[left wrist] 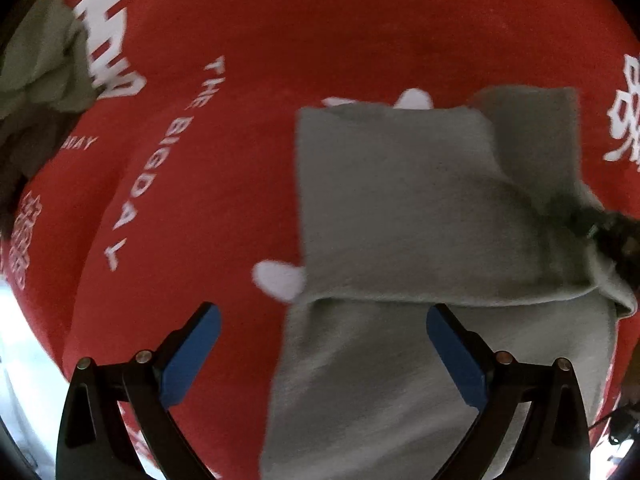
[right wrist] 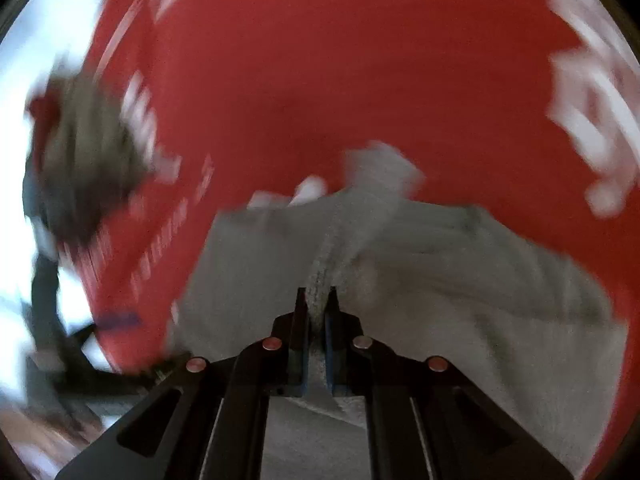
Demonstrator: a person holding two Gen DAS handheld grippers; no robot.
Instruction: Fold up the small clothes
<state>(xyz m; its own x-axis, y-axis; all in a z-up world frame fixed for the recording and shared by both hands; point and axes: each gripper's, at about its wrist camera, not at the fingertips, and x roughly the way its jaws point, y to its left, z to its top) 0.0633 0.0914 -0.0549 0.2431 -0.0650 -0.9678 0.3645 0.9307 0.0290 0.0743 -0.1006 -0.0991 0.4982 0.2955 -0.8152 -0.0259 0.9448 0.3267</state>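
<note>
A small grey garment [left wrist: 404, 208] lies partly folded on a red cloth with white lettering [left wrist: 248, 40]. In the left wrist view its upper layer is doubled over the lower part. My left gripper [left wrist: 322, 316] hovers above its near left edge, open, with blue pads [left wrist: 192, 356] wide apart and nothing between them. At that view's right edge the dark tip of the right gripper [left wrist: 604, 228] pinches the garment's corner. In the blurred right wrist view my right gripper [right wrist: 318, 294] is shut on a ridge of the grey garment [right wrist: 460, 280], which runs up between its fingers.
A heap of olive and dark clothes [left wrist: 36, 80] lies at the red cloth's far left, seen blurred in the right wrist view as the pile [right wrist: 84, 152]. A pale floor [right wrist: 24, 60] shows beyond the cloth's left edge.
</note>
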